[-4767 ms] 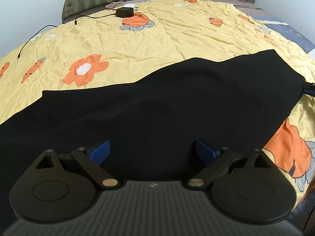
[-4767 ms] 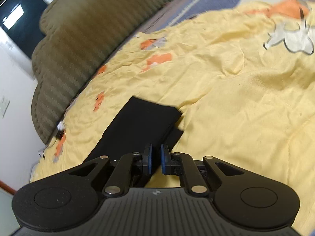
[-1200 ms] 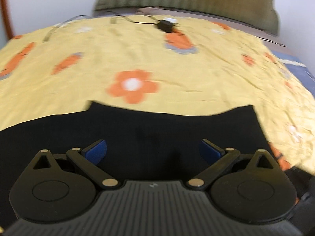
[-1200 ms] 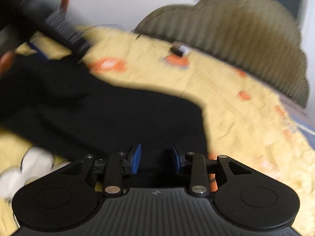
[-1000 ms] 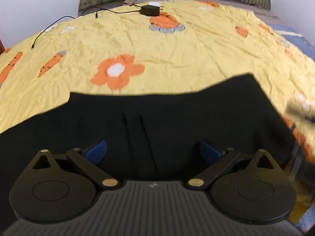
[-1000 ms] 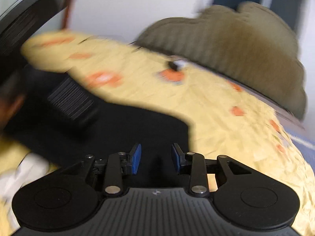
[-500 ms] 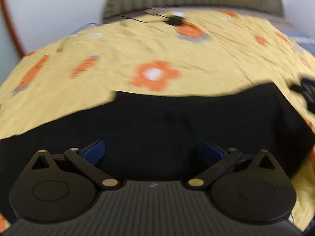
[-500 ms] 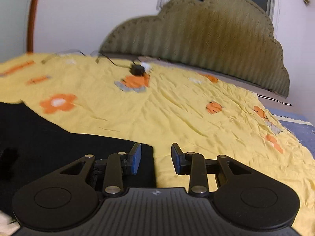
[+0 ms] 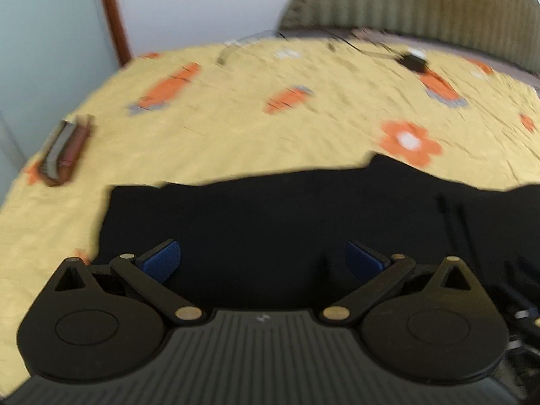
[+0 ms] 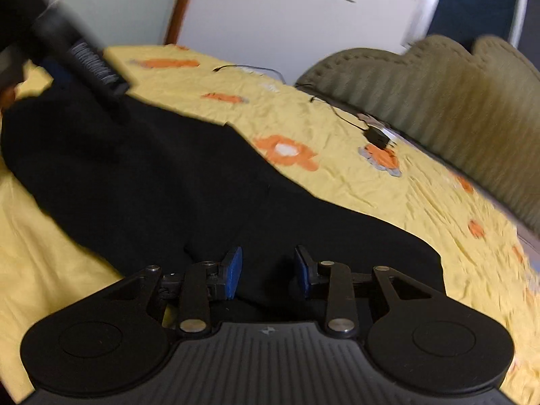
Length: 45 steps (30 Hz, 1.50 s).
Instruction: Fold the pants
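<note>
While the bed [image 9: 236, 128] with its yellow flowered sheet fills both views, we see the black pants [image 9: 287, 222] spread flat across it, their long axis running left to right in front of us. Behind the bed stands the olive headboard [image 10: 438, 101].

Our left tongs [image 9: 263, 260] hang over the left end of the pants, jaws spread wide and holding nothing; the cloth's left edge lies just beyond the left finger. Our right tongs [image 10: 266, 270] sit over the other stretch of the garment, jaws parted less widely and likewise empty, with the far right end of the fabric off to their right. We cannot tell whether either pair touches the cloth.

We judge that each end is nearest its own hand, so the next fold turns on gripping the ends and bringing one over the other along that long axis.

Smaller things lie well apart from the pants: a dark case [image 9: 64, 150] near the bed's left edge, and a black charger [image 10: 378, 136] with its cable near the headboard.
</note>
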Available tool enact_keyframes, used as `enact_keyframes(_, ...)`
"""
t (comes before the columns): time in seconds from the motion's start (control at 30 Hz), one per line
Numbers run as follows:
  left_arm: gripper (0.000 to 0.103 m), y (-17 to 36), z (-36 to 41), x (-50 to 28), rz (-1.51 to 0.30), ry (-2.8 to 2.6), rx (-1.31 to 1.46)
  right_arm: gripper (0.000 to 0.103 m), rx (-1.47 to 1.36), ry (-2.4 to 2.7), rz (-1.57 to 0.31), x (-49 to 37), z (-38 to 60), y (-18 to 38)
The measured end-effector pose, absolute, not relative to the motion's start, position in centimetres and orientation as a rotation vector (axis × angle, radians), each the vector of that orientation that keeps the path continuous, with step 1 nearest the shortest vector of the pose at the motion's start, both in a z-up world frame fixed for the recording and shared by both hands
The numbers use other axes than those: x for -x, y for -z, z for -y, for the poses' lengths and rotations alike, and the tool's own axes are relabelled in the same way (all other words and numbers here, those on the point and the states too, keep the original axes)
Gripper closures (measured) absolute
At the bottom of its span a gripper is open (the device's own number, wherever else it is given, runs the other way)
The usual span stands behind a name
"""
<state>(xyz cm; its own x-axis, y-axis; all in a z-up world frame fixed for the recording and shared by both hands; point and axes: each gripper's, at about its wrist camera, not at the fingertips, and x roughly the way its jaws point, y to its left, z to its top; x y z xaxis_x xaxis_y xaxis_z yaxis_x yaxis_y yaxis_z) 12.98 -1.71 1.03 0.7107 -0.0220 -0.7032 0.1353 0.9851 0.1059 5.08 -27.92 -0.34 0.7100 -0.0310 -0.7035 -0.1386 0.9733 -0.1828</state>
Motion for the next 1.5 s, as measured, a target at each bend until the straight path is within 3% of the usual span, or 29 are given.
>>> enact_keyframes(0.13, 0.0, -2.2, -4.4, -13.5, -0.769, 0.015, -0.094, 0.07, 0.145, -0.117, -0.718, -4.8, 24.7, -2.7)
enact_keyframes(0.3, 0.0, -2.6, -12.8, -14.3, -0.809, -0.063, 0.012, 0.07, 0.284, -0.315, -0.635, -4.1, 14.5, -3.8)
enact_keyframes(0.53, 0.0, -2.1, -18.5, -13.7, -0.859, -0.055, 0.079, 0.069, 0.506, -0.458, -0.568, -4.0, 3.5, -2.4)
enact_keyframes(0.63, 0.0, -1.9, -20.2, -13.5, -0.875, -0.034, 0.133, 0.056, 0.612, -0.477, -0.533, -4.3, 0.6, -1.4)
enact_keyframes(1.5, 0.0, -1.4, -20.9, -13.0, -0.911, -0.101, 0.085, 0.051, 0.947, -0.336, -0.479, -5.6, -2.9, 2.6)
